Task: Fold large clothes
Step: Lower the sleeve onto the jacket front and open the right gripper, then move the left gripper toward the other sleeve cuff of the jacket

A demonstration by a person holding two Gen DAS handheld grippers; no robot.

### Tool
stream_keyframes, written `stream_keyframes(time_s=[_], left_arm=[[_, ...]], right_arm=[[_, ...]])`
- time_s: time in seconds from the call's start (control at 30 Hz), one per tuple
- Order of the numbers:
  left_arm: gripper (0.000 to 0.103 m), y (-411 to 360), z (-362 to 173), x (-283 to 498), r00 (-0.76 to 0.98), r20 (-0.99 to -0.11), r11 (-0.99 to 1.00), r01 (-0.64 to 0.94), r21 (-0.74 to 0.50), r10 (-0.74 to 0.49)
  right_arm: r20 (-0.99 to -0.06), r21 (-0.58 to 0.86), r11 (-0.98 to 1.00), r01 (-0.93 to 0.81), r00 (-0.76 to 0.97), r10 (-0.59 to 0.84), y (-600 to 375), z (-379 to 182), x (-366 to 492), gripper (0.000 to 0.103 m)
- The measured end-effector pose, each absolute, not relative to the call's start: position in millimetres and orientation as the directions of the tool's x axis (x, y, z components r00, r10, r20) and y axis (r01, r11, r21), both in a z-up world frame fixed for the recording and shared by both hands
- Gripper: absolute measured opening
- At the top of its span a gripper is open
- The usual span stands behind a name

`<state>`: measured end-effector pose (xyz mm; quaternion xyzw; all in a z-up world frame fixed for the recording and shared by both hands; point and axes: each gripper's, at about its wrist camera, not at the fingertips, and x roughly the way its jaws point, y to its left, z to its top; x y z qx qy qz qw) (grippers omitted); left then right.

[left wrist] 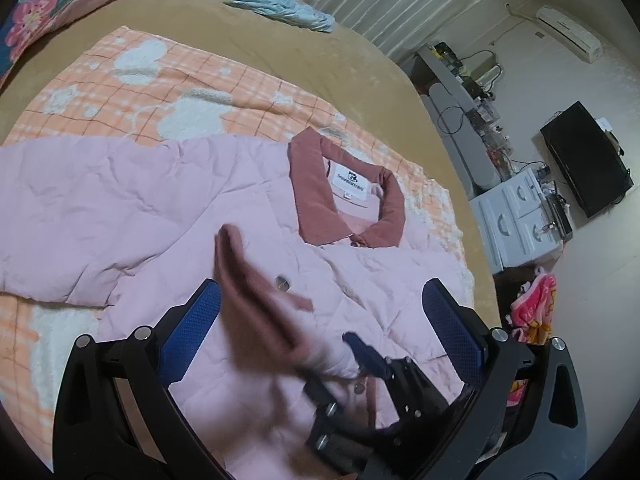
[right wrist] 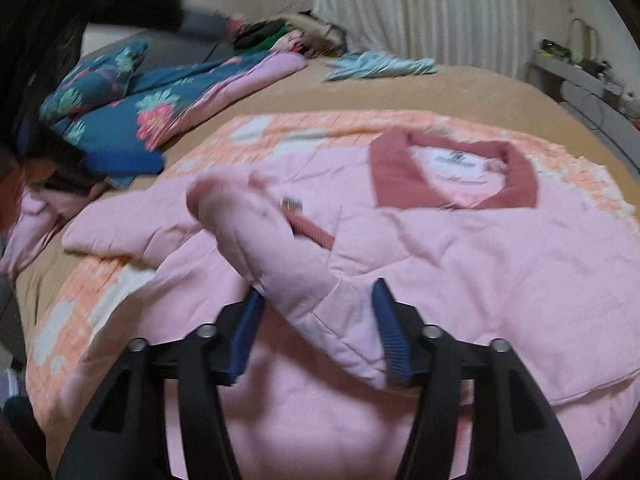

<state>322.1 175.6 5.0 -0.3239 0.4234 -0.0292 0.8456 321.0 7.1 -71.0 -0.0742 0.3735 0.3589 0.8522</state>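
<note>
From the left wrist view, the pink jacket (left wrist: 168, 200) lies front up on the orange checked blanket (left wrist: 132, 80) on the bed, its dusty-rose collar (left wrist: 316, 192) at about one o'clock from the left gripper (left wrist: 320, 320), whose fingers (left wrist: 192, 328) stand wide apart, clamped on nothing. A sleeve with a rose cuff (left wrist: 248, 264) is laid across the chest; the right gripper (left wrist: 360, 352) shows blurred low between the fingers. I judge the sleeve fold is in hand; next, the other sleeve at nine o'clock needs bringing in. The bed edge runs close at three o'clock.

From the right wrist view, the right gripper's fingers (right wrist: 248, 332) are apart, the folded sleeve (right wrist: 256, 232) lying loose between them, unpinched. Open blanket and tan bedspread (right wrist: 320, 92) lie toward twelve; a floral quilt (right wrist: 120, 120) crowds ten o'clock
</note>
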Motion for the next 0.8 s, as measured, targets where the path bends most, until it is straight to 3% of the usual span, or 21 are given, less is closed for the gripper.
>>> stream_keyframes(time_s=[0.17,0.27,0.5,0.8], left_arm=[[0.094,168,1,324,0.635,-0.716,0.815,-0.229,-0.532,-0.289],[0.094,155,-1,325,0.627,-0.728,0.839,-0.212,-0.501,-0.277],[0.094,107,-16,324,0.576,-0.78,0.909,-0.142,-0.392,-0.247],[0.095,79,-75,324,0.472,-0.853,0.942,-0.123,-0.313,-0.221]], right_arm=[[-0.647,0.2,0.696,-0.689,0.441,0.622,-16,-53,305,0.083],[-0.632,0.204,0.735,-0.647,0.486,0.603,-48,-39,311,0.083],[-0.65,0.153,0.897,-0.415,0.641,0.407,-144,-27,357,0.084],[-0.749,0.126,0.953,-0.276,0.603,0.274,-197,-55,403,0.084]])
